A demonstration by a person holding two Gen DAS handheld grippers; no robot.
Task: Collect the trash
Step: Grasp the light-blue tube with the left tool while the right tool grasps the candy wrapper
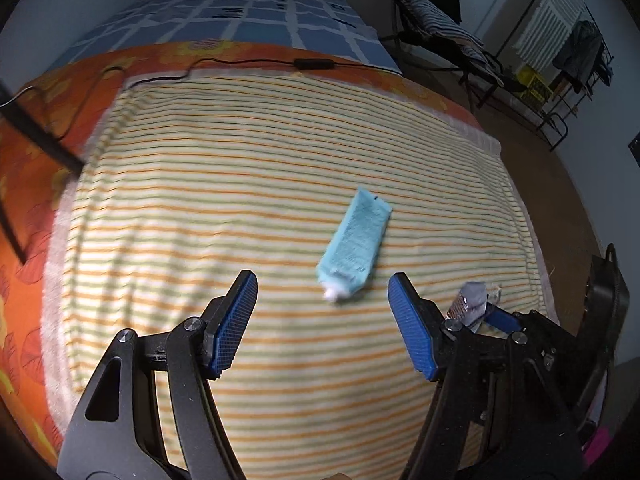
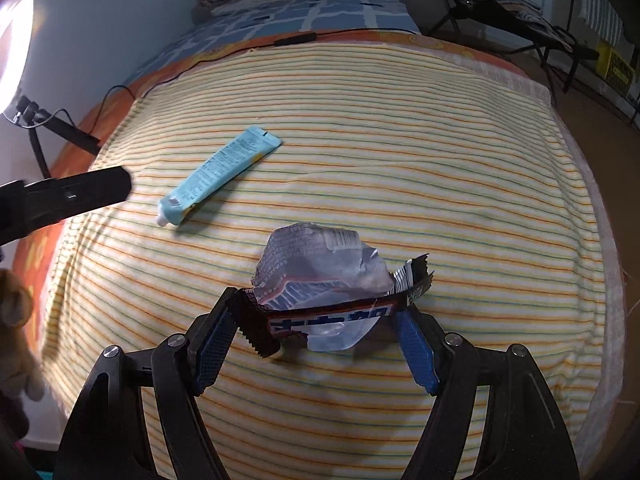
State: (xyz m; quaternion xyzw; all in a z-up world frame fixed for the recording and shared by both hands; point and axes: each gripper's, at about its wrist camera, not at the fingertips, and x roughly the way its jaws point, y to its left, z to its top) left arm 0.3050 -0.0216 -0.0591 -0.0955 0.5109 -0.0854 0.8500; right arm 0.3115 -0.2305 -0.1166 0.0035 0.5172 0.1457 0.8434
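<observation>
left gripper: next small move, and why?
Probably ease the left gripper forward and down over the blue tube. Its jaws stand open and empty, the tube lies loose on the striped blanket just ahead, and the right gripper already has wrappers between its jaws.

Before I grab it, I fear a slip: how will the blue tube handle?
The blue tube looks squeezed flat, so probably light and bendy. It lies flat, unlikely to roll. Its smooth skin may slide in the open left claw.
</observation>
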